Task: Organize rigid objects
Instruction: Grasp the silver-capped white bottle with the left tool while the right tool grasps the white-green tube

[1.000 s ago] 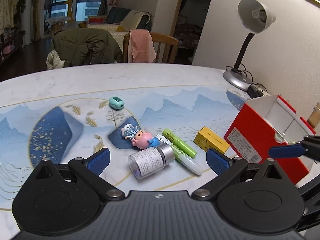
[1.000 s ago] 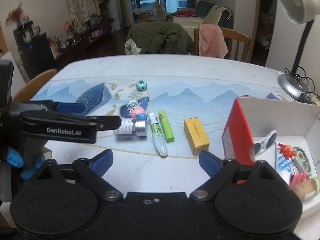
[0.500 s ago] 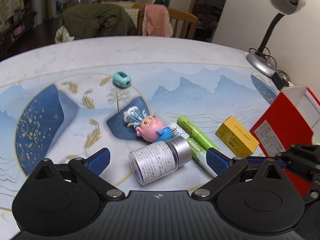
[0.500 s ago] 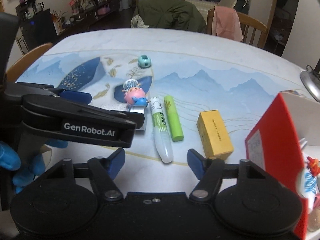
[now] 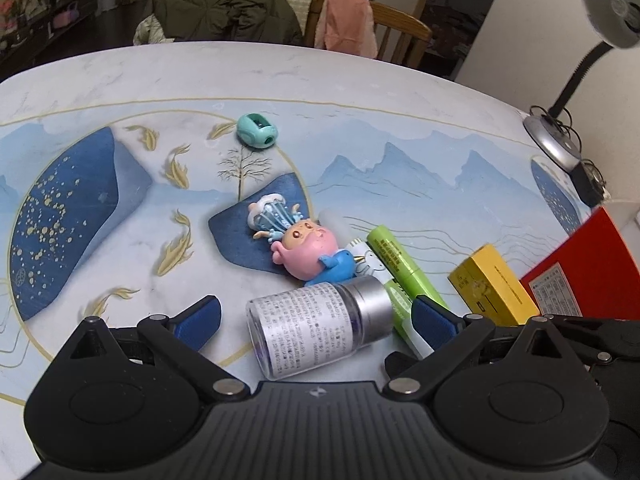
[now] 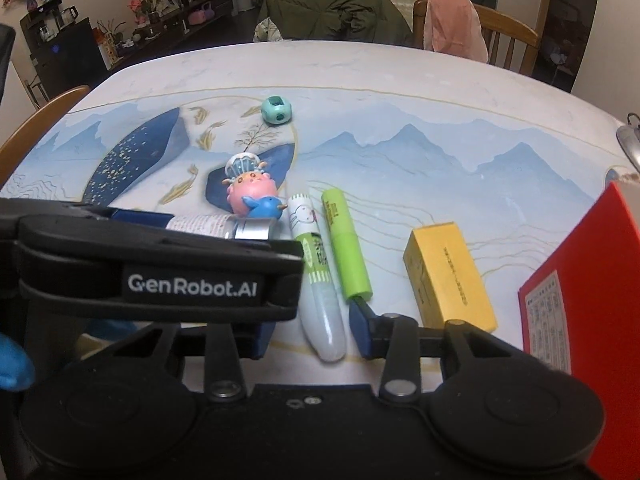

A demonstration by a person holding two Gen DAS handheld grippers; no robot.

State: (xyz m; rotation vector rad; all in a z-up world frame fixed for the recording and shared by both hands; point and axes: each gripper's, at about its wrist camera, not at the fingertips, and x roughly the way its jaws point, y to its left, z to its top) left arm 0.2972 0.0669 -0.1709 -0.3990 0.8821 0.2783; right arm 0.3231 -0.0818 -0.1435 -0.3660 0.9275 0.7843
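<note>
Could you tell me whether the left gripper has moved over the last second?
Yes. The left gripper has moved forward: its open jaws now flank the bottle, which lay ahead of them earlier.

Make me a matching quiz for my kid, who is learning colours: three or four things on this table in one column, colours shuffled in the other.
Things:
1. pencil sharpener
2. small box
3. bottle cap
4. big open box

Colours:
A. red
B. silver
C. teal
D. yellow

Pairs: 1-C, 2-D, 3-B, 4-A
</note>
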